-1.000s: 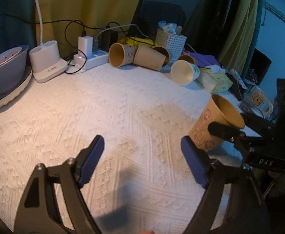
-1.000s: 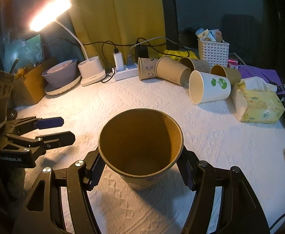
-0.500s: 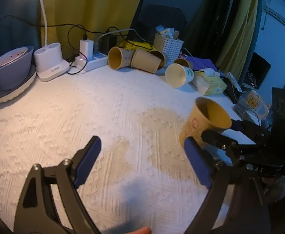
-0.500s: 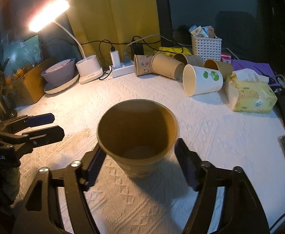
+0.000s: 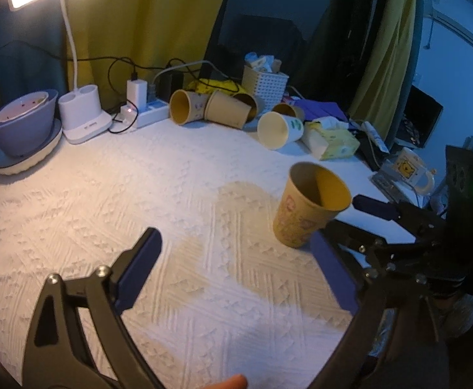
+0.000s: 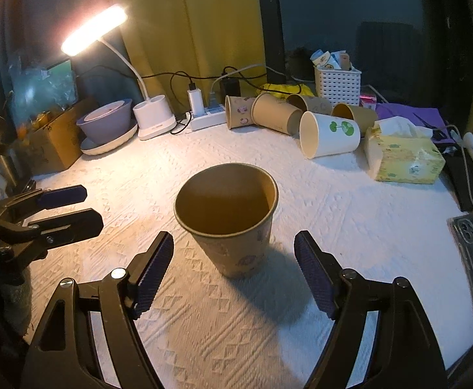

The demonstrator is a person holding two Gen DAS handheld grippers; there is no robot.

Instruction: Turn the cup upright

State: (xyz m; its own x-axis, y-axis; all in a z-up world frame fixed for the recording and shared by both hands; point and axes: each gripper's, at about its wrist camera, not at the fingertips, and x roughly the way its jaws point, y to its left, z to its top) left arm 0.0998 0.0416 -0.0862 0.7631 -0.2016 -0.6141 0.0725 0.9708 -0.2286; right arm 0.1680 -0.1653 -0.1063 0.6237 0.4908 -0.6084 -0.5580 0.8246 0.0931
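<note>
White textured cloth covers the bench, lamp glowing upper left. Centre frame, the cup stands upright, mouth up, and the right claw sits wide apart either side, touching nothing. Left claw gapes empty too. Thin paper, light, likely crushable: grip mid-wall, gently. Its base is hidden behind the wall; spare cups lie tipped at the back.

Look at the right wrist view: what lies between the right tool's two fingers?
The brown paper cup stands upright on the white cloth, between the right tool's spread fingers and touching neither.
</note>
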